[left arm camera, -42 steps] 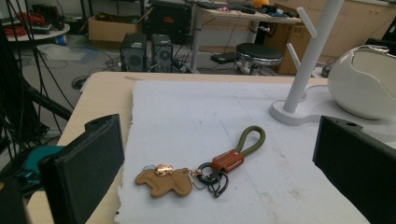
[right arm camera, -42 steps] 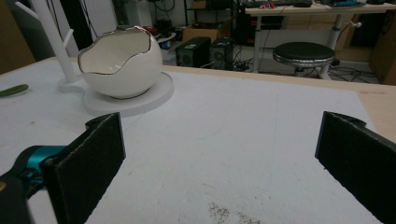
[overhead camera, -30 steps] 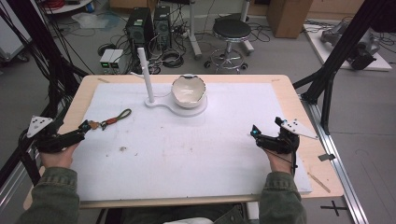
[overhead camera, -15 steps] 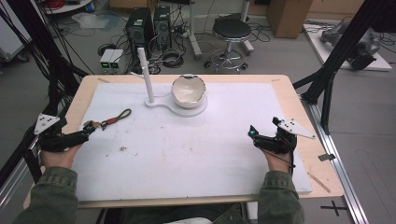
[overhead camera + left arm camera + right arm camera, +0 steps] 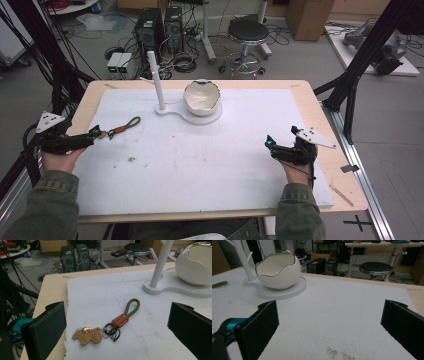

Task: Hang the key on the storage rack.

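Note:
A keychain (image 5: 120,128) lies on the white mat at the left: an olive cord loop, a red-brown clasp and a tan animal-shaped charm (image 5: 87,337). My left gripper (image 5: 92,134) rests just left of it and stands open. In the left gripper view the keychain (image 5: 120,321) lies on the mat between and just beyond the wide-apart jaws of the left gripper (image 5: 117,323). My right gripper (image 5: 270,145) sits at the mat's right side, open and holding nothing. In the right gripper view the right gripper (image 5: 329,325) frames bare mat.
A white stand (image 5: 172,109) at the back centre carries an upright post (image 5: 156,80) with pegs and a white eggshell-shaped bowl (image 5: 201,97) with a silver rim. The bowl (image 5: 278,270) looks empty. The mat covers most of the wooden table (image 5: 320,115). A stool and computer boxes stand beyond.
Both hands have shifted only slightly, and the left gripper's grey plate sits a little higher in the view. The keychain, stand and bowl have not moved.

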Tool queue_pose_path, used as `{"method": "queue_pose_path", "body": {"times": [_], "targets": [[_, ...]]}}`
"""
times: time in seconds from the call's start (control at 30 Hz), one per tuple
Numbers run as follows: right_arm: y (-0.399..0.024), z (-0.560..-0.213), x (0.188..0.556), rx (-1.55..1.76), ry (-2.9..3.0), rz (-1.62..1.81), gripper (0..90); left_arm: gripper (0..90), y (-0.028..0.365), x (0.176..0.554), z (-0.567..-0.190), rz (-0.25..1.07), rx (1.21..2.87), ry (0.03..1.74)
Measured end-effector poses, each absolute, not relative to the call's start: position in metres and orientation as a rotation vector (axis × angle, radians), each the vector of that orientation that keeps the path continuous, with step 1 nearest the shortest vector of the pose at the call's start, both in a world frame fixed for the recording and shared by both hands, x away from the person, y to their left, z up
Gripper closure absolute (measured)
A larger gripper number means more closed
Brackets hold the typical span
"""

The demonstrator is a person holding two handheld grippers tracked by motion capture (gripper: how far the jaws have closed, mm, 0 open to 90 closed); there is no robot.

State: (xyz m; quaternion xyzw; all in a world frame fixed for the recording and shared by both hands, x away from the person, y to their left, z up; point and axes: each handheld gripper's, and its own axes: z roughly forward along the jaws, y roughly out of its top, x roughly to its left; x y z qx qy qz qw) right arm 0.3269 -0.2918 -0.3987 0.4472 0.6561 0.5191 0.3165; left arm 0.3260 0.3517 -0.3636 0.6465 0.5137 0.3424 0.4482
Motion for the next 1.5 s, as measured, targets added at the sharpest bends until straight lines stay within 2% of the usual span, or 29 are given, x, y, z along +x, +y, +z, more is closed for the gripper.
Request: {"method": "queue_pose_path", "body": {"times": [0.47,0.93,1.5], "targets": [[-0.295,-0.4,0.327,1.179,1.726,1.349,0.6,2.4,0.346,0.35,-0.341,0.801,1.725,1.235],[-0.299,-0.4,0.325,1.195,1.708,1.351,0.6,2.4,0.349,0.372,-0.344,0.75,1.795,1.256],[-0.3,-0.399,0.322,1.213,1.676,1.352,0.6,2.4,0.342,0.393,-0.326,0.697,1.936,1.203]]}}
